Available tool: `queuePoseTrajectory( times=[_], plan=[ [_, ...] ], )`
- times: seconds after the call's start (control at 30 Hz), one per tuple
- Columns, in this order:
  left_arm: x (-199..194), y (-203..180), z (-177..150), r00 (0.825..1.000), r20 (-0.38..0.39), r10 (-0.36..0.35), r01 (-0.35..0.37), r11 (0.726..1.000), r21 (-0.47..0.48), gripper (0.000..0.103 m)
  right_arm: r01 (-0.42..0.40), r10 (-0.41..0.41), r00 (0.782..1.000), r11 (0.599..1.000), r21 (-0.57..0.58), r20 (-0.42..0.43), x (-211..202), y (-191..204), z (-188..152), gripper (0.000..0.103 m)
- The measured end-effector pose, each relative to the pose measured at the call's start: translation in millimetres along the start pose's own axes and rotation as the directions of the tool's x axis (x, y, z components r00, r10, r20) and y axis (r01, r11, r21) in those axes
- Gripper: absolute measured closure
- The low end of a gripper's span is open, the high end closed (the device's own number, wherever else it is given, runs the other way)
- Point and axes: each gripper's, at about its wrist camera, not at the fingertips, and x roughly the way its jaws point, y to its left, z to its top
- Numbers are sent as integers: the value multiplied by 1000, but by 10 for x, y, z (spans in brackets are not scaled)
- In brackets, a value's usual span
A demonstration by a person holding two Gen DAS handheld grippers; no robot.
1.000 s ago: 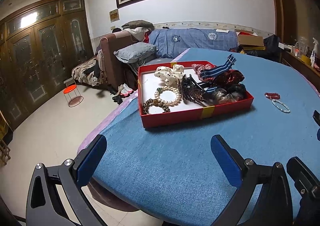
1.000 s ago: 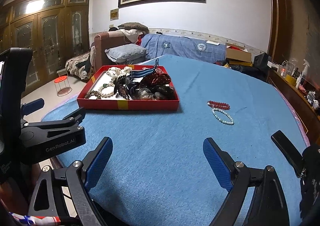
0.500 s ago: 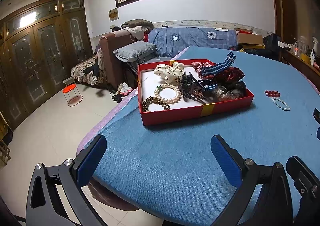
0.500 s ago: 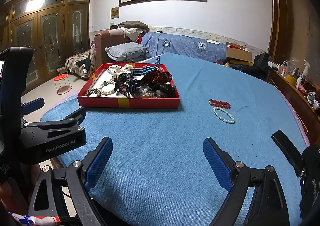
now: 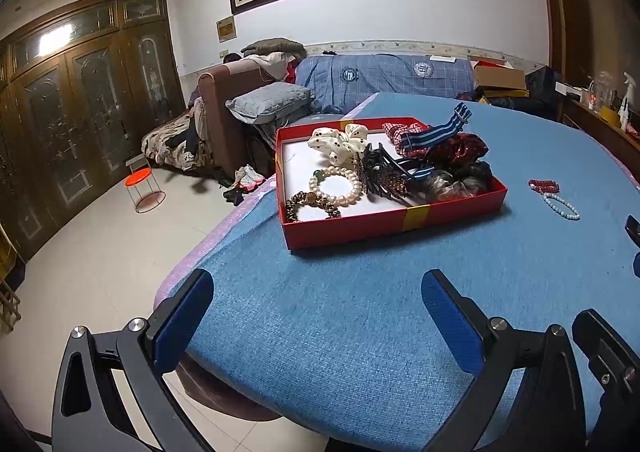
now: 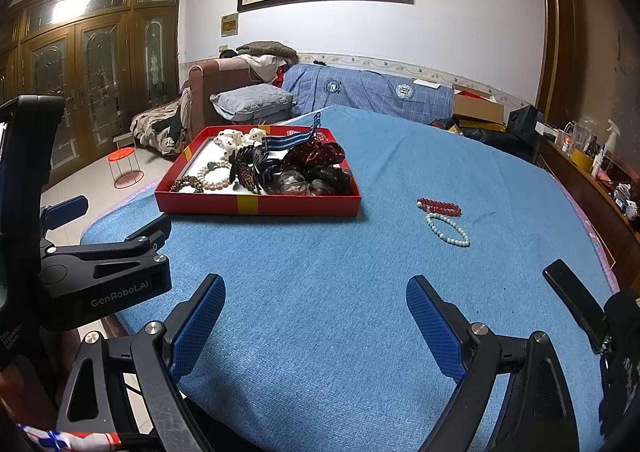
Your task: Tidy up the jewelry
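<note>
Not much changes from a second ago: your left tongs [image 5: 318, 316] and right tongs [image 6: 314, 318] still hover spread wide, gripping nothing, just tilted a touch. The red cardboard tray [image 6: 256, 206] sits on the woven blue bench [image 6: 320, 292]; red beads [image 6: 438, 207] and pale beads [image 6: 448, 229] lie beside it. A sofa [image 6: 360, 90] stands behind.

red bracelet [image 6: 438, 207] touching pale bracelet [image 6: 447, 229], right of full red tray [image 6: 256, 206]
</note>
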Motion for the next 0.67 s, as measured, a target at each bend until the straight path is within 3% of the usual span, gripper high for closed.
queuePoseTrajectory(
  times=[0.3, 0.5, 0.67],
  plan=[
    [12, 26, -11, 1000, -11, -15, 15, 1000, -3, 0, 1, -1, 1000, 1000, -1, -2, 6, 10, 5, 8],
    [-14, 71, -19, 1000, -14, 9, -9, 1000, -6, 0, -2, 2, 1000, 1000, 8, -2, 3, 10, -4, 8],
    [-107, 58, -6, 998, 30, 52, -53, 998, 22, 0, 2, -2, 1000, 999, 42, 1, -15, -66, 2, 8]
  ],
)
